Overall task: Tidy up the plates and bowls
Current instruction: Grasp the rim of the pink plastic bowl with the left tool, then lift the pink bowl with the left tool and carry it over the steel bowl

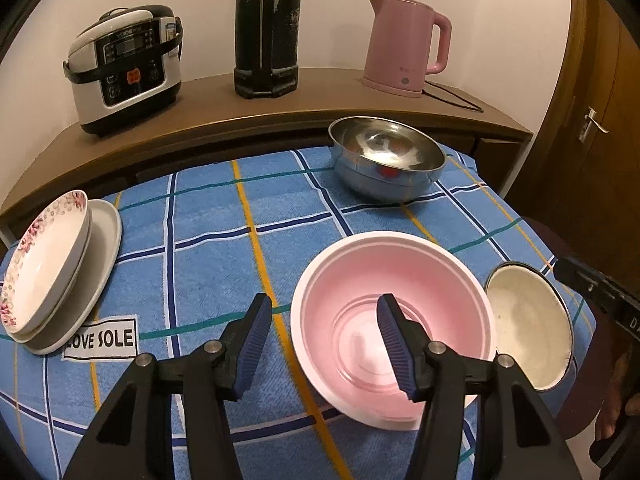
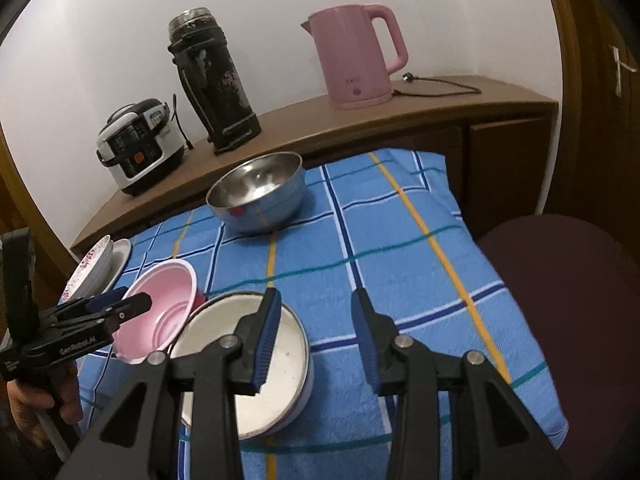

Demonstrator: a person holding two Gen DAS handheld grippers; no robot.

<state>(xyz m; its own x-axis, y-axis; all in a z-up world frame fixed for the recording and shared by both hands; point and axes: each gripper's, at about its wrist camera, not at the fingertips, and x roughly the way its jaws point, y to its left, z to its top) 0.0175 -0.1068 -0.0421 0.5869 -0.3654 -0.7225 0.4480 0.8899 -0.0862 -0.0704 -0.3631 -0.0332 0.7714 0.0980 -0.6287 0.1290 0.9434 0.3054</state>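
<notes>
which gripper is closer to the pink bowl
Left. The left gripper is open with one finger over the pink bowl and the other outside its rim. The right gripper is open beside it, straddling the rim of the white enamel bowl.

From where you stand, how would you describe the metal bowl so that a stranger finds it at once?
Look at the blue checked cloth covering the table, and go to its far edge, just below the wooden shelf with the pink kettle. The steel bowl stands there alone. It is the only shiny metal dish; the others are pink or white.
</notes>
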